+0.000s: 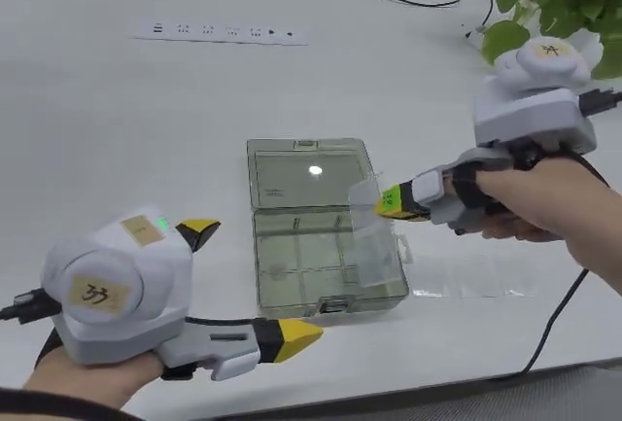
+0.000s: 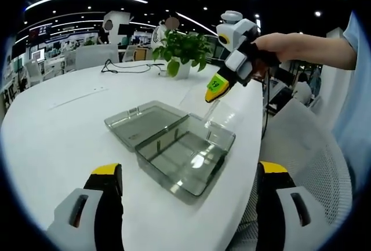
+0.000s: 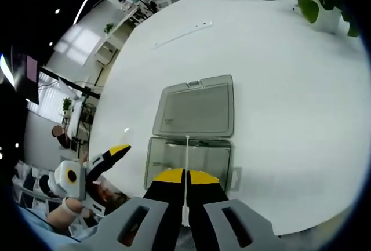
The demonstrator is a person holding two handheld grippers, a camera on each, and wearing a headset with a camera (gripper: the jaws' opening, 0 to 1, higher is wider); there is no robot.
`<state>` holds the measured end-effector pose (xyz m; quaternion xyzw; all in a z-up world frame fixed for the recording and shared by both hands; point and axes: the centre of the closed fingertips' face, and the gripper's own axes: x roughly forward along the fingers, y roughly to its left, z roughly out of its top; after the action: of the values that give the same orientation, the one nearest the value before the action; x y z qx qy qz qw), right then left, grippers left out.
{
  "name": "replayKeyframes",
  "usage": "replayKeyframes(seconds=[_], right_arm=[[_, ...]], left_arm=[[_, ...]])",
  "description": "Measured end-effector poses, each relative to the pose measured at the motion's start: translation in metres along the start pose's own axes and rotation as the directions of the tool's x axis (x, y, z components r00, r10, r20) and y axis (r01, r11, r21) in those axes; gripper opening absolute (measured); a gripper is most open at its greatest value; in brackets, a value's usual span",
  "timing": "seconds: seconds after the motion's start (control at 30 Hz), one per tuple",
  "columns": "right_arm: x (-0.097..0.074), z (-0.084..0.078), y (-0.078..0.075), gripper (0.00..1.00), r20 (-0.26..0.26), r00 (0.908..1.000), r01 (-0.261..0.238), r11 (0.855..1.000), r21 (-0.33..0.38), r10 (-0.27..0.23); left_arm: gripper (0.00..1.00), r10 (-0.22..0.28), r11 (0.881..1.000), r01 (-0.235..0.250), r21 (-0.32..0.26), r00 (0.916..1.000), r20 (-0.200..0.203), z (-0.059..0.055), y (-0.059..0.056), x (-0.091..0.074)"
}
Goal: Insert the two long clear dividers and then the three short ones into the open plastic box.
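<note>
Clear divider (image 1: 374, 236) pinched in right gripper (image 1: 389, 202), hanging tilted over right end of open box (image 1: 330, 306), lower edge pointing down into it. Left gripper (image 1: 260, 281) hovering spread wide, grasping nothing, at box's front-left corner. Spare dividers (image 1: 476, 280) lying on table (image 1: 117, 129) right of box.

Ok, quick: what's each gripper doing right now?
Left gripper: jaws open, holding nothing.
Right gripper: shut on a clear divider.
</note>
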<state>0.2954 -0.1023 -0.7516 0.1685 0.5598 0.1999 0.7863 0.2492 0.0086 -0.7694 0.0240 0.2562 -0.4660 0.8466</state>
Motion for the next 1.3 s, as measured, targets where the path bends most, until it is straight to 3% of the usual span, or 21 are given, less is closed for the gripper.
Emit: replayKeyframes(seconds=[0.47, 0.87, 1.3], right_arm=[[0.015, -0.007, -0.007, 0.01, -0.123, 0.9878, 0.096, 0.995, -0.004, -0.096], [0.025, -0.014, -0.014, 0.01, -0.164, 0.9776, 0.139, 0.990, 0.030, -0.132], [0.031, -0.016, -0.016, 0.01, -0.172, 0.9752, 0.148, 0.988, 0.037, -0.140]], left_arm=[[0.94, -0.016, 1.000, 0.016, 0.003, 0.9999, 0.005, -0.004, -0.003, -0.001], [0.92, -0.025, 1.000, 0.025, -0.016, 0.9997, 0.009, -0.009, -0.004, -0.003], [0.90, -0.032, 0.999, 0.032, -0.025, 0.9995, 0.005, -0.013, -0.005, -0.002]])
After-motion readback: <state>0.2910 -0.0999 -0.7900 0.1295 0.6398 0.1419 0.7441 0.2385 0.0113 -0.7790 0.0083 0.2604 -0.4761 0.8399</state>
